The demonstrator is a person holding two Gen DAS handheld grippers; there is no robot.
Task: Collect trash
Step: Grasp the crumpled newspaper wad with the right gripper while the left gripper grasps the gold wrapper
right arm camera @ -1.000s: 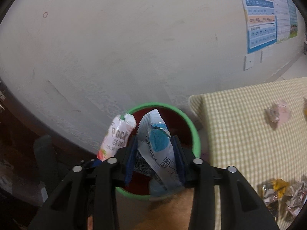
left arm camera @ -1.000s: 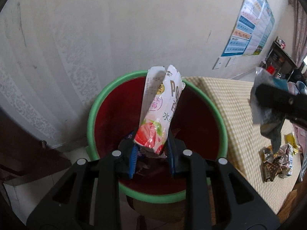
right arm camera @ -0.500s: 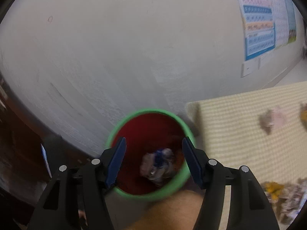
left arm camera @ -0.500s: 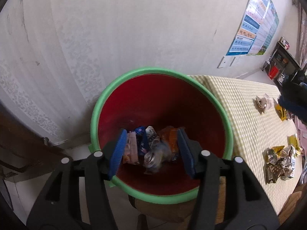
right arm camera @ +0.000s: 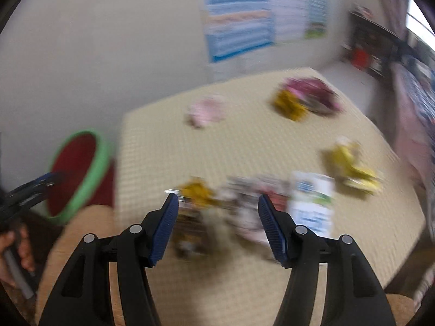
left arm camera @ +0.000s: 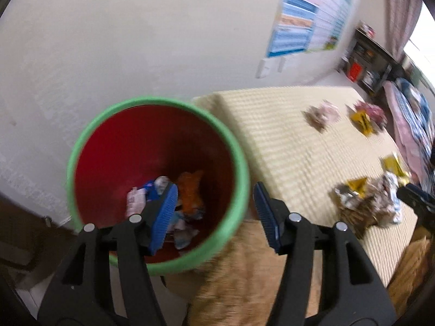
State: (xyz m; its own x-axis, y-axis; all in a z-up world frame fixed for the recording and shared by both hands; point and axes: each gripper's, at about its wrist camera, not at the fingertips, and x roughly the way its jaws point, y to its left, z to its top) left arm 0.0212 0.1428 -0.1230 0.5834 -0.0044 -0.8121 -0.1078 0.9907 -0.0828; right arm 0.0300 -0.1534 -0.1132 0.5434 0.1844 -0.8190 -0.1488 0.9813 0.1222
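Observation:
A red bin with a green rim (left arm camera: 95,127) stands left of the table and holds several wrappers (left arm camera: 187,193). My left gripper (left arm camera: 216,206) is open and empty above the bin's right rim. My right gripper (right arm camera: 218,218) is open and empty above a pile of crumpled wrappers (right arm camera: 244,198) on the checked tablecloth (right arm camera: 244,141). A white and blue packet (right arm camera: 312,198) lies to its right. The bin shows at the left in the right wrist view (right arm camera: 92,168). This view is blurred.
More wrappers lie on the table: a pink one (right arm camera: 208,110), a yellow and magenta pair (right arm camera: 304,99) and a yellow one (right arm camera: 350,167). A white wall with a poster (right arm camera: 239,13) runs behind. A dark shelf (left arm camera: 367,62) stands far right.
Both grippers have opened and dropped their wrappers into the bin. The right gripper has swung right, from over the bin to over the table. The left gripper has shifted slightly right.

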